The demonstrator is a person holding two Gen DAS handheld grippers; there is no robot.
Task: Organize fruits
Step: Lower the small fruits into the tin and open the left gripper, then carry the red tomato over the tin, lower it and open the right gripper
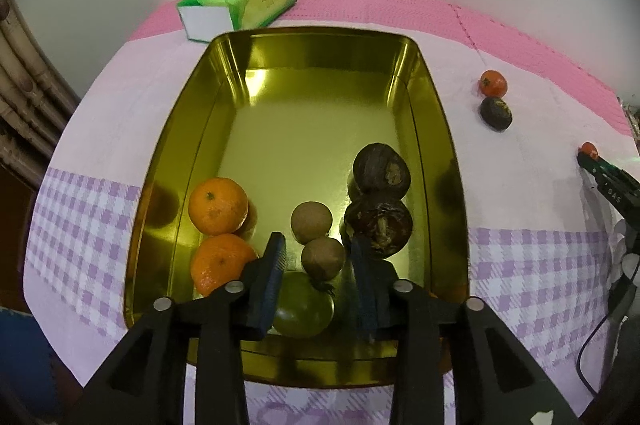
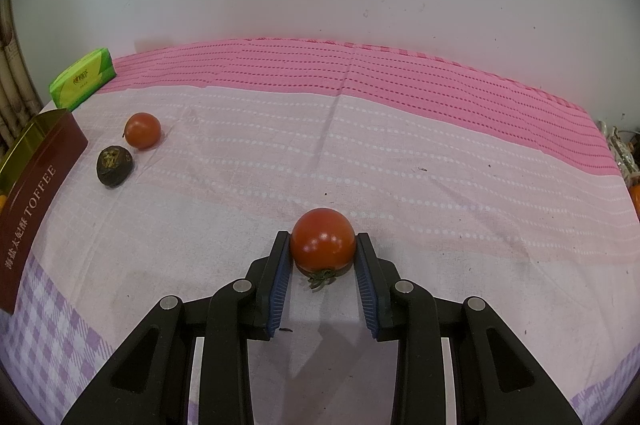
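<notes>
A gold tin tray (image 1: 432, 97) holds two oranges (image 1: 218, 205), two small brown fruits (image 1: 311, 222), two dark wrinkled fruits (image 1: 381, 169) and a green fruit (image 1: 306, 305). My left gripper (image 1: 318, 245) is open above the tray's near end; the green fruit lies below its fingers, untouched as far as I can see. My right gripper (image 2: 322, 239) is shut on a red tomato (image 2: 322, 239) resting on the cloth. It also shows far right in the left wrist view (image 1: 588, 149). Another tomato (image 2: 142, 129) and a dark fruit (image 2: 114, 165) lie beside the tray (image 2: 36, 161).
A green tissue pack (image 1: 240, 1) lies behind the tray by the white wall. The table has a pink and lilac-checked cloth (image 2: 360, 153). A cable (image 1: 592, 349) hangs at the right edge.
</notes>
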